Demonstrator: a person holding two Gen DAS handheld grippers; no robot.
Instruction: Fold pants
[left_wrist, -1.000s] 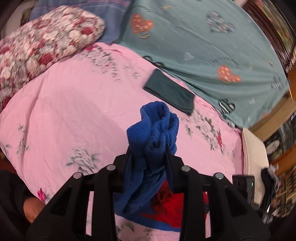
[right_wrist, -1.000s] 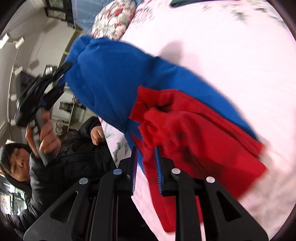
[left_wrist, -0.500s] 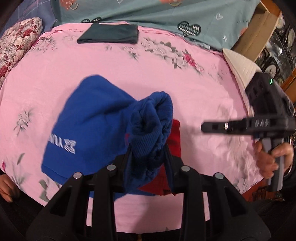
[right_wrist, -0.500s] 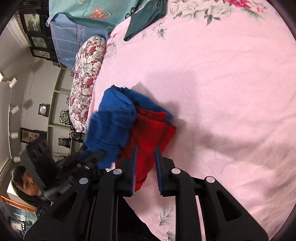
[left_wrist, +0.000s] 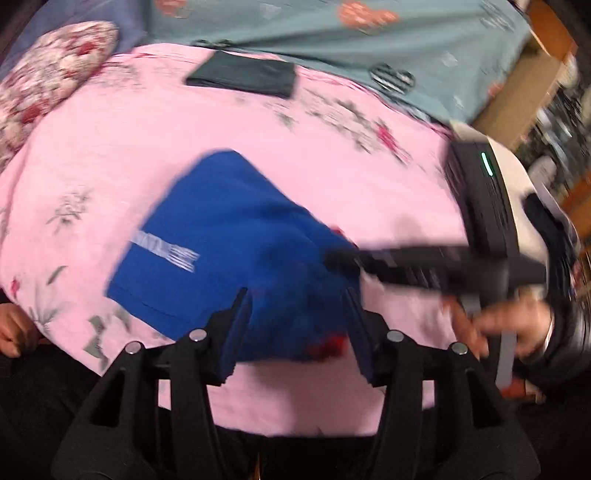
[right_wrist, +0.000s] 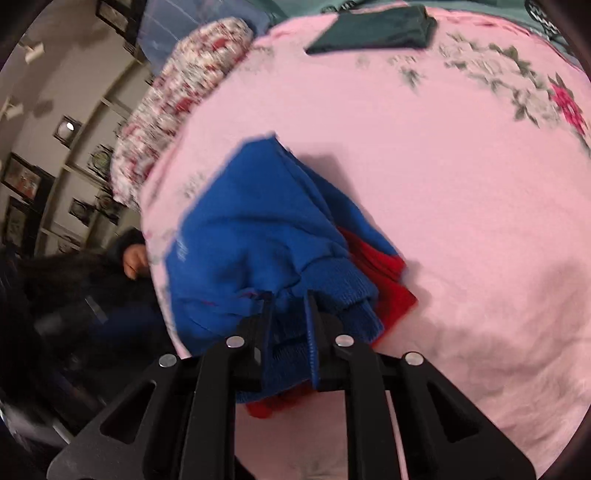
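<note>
Left gripper (left_wrist: 297, 328) stands released; its jaws have just been opening, with the blue pants (left_wrist: 229, 251) between them but clear of the pads. Right gripper (right_wrist: 290, 325) is clenched on the pants' ribbed blue cuff (right_wrist: 343, 291), jaws just closing. Pants lie folded on the pink bedspread (left_wrist: 258, 133), red lining (right_wrist: 384, 280) showing at 3 o'clock. White lettering (left_wrist: 166, 253) on the pants is too blurred to read. Dark folded cloth (left_wrist: 243, 75) lies at 12 o'clock, well apart.

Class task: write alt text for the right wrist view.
The right hand-held gripper pinches the ribbed blue cuff of folded blue and red pants lying on a pink floral bedspread. A folded dark garment lies farther back.
</note>
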